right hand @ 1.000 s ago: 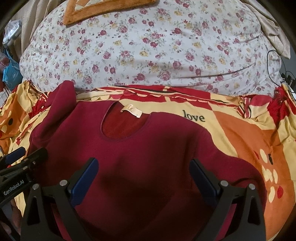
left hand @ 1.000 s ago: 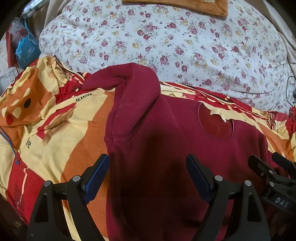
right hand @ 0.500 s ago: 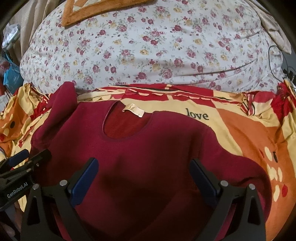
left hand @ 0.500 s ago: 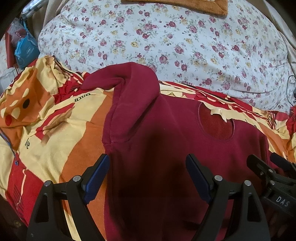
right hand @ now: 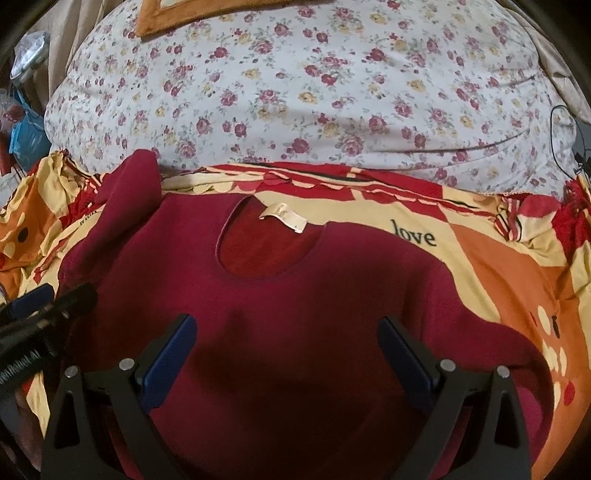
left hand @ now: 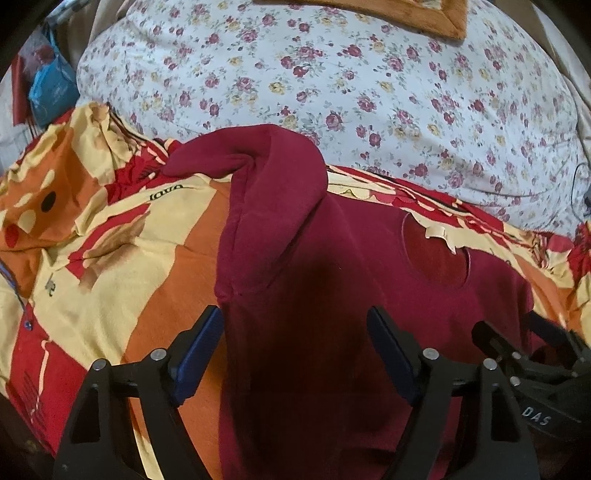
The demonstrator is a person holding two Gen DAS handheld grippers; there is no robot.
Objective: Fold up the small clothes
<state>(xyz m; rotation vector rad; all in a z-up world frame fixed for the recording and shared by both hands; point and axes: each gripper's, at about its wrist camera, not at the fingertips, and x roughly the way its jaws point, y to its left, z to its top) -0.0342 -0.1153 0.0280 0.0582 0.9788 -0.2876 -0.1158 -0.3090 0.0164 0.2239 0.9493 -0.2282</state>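
Lying on the patterned bedsheet [right hand: 491, 266], the red sweater [right hand: 332, 295] has its hem cut off below; left gripper [left hand: 295, 343] slightly closing, right gripper [right hand: 288, 350] open, both holding nothing.

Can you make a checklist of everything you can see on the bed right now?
Surface: patterned bedsheet, orange, red and cream, printed "love".
Job's things: dark red sweater spread flat, neck label showing; one sleeve bunched up.
Clutter: floral quilt; orange cushion on it.
Grippers: left gripper and right gripper open above the sweater, holding nothing.
Cables: thin black cable at the quilt's edge.
Surroundings: blue bag beside the bed.
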